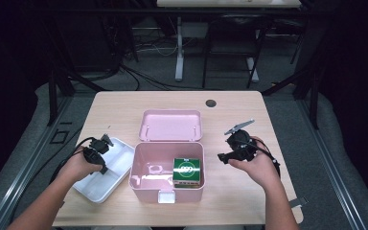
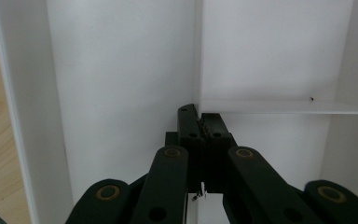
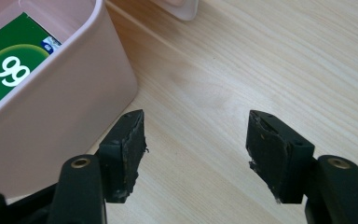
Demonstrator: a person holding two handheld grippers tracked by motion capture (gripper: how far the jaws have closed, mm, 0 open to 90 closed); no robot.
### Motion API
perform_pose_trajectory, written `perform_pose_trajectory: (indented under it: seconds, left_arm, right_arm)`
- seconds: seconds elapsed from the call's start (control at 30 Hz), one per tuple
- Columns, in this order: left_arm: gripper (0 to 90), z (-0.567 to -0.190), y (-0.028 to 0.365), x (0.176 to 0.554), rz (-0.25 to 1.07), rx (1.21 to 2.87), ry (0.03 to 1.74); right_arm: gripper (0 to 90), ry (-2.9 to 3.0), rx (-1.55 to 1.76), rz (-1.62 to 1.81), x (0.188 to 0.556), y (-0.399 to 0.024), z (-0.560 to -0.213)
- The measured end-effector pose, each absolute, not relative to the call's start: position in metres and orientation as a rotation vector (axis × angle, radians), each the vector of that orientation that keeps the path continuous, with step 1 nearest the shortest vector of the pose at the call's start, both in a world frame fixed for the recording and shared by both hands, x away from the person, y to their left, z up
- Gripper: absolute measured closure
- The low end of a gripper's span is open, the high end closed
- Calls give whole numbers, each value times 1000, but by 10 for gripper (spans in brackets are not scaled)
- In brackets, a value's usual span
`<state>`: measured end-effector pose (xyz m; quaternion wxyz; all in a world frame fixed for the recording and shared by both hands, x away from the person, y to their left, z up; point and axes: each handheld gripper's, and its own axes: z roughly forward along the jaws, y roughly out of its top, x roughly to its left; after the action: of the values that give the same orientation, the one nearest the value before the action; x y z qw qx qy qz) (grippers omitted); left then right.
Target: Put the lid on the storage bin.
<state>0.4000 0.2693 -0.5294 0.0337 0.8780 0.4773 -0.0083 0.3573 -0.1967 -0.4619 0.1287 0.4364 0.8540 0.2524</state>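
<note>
- Two tools are in use, one in each of the person's hands, both held low over the desk (image 1: 124, 103).
- Left tool (image 2: 199, 122): the forearm enters from the lower left of the high view, and the hand (image 1: 84, 163) holds the tool pointing down into the white divided tray (image 1: 116, 165). Its jaws are pressed together on the thin upright partition (image 2: 198, 51) of the tray; in the left gripper view the pads meet where that wall joins a cross wall.
- Right tool (image 3: 196, 149): the forearm enters from the lower right, and the hand (image 1: 256, 165) holds the tool just right of the pink storage box (image 1: 143, 179), pointing toward it. Its jaws are spread with bare desk between the pads; nothing is gripped. The near pad sits just beside the box wall, apart from it.
- One white divided tray lies at the left front of the desk, touching or just beside the left wall of the box; which, cannot be told.
- One pink storage box stands at the centre front, open.
- One pink lid (image 1: 170, 125) lies flat just behind the box.
- One green carton (image 1: 188, 172) marked "99" rests inside the box, against its right wall.
- One dark round grommet (image 1: 211, 103) sits near the far edge of the desk.
</note>
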Motion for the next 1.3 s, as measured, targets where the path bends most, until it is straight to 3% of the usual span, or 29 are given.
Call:
perform_pose_trajectory:
  seconds: [1.3]
  left_arm:
    - [889,-449,282,391,32,2657,1438]
  right_arm:
    - [371,2484,1267,728,358,-196,-465]
